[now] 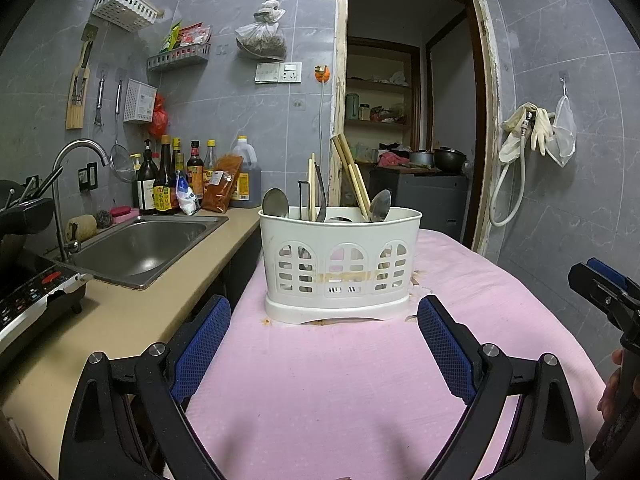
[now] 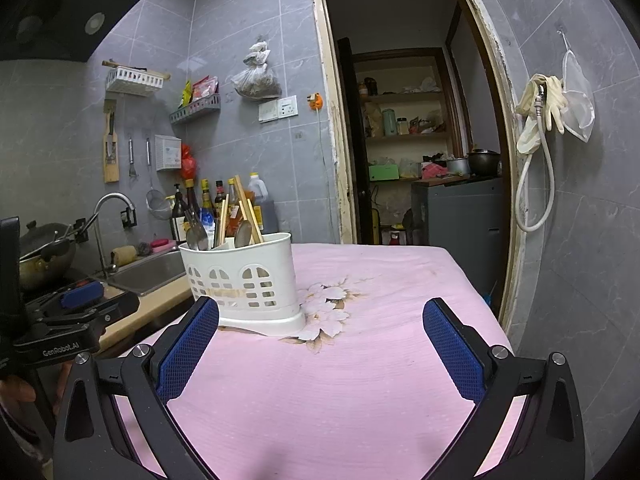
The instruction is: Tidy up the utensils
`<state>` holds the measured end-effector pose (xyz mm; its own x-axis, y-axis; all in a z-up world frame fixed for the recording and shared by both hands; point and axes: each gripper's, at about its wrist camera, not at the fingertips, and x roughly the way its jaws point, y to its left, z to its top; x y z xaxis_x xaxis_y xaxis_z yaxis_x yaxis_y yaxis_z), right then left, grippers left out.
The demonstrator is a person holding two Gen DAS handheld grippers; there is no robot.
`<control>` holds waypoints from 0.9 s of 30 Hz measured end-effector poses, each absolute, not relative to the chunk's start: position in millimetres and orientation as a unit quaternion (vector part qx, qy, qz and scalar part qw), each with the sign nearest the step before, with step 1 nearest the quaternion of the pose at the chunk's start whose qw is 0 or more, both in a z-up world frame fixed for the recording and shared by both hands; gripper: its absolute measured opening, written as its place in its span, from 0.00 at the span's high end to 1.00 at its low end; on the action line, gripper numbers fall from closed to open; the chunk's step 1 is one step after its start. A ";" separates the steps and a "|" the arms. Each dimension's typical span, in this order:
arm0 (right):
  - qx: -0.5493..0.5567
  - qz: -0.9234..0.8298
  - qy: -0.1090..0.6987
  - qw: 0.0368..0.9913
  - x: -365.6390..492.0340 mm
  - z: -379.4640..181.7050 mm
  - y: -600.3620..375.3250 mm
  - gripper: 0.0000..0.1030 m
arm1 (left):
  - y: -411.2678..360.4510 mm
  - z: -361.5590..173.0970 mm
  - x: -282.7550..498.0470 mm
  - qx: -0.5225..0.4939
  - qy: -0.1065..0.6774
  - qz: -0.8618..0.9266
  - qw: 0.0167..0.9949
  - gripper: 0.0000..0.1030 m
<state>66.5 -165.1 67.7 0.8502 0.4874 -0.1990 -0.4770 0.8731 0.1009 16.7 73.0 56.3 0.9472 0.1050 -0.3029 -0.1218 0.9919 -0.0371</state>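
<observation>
A white plastic utensil caddy stands on the pink cloth. It holds metal spoons, wooden chopsticks and a dark utensil, all upright or leaning. My left gripper is open and empty, just in front of the caddy. In the right wrist view the caddy sits to the front left of my right gripper, which is open and empty over the pink cloth. The right gripper also shows at the right edge of the left wrist view.
A steel sink with faucet and a beige counter lie to the left. Sauce bottles line the wall. A stove sits at far left. An open doorway is behind the table.
</observation>
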 end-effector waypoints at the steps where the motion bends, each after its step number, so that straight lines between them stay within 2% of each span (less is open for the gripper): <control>1: 0.024 0.251 0.110 0.962 66.8 67.7 -165.3 0.00 | 72.9 56.3 16.7 -0.028 0.152 0.058 0.986 0.11; 27: 0.024 0.251 0.112 0.961 62.0 67.2 -161.0 0.00 | 73.5 53.1 18.3 -0.028 0.154 0.055 0.986 0.11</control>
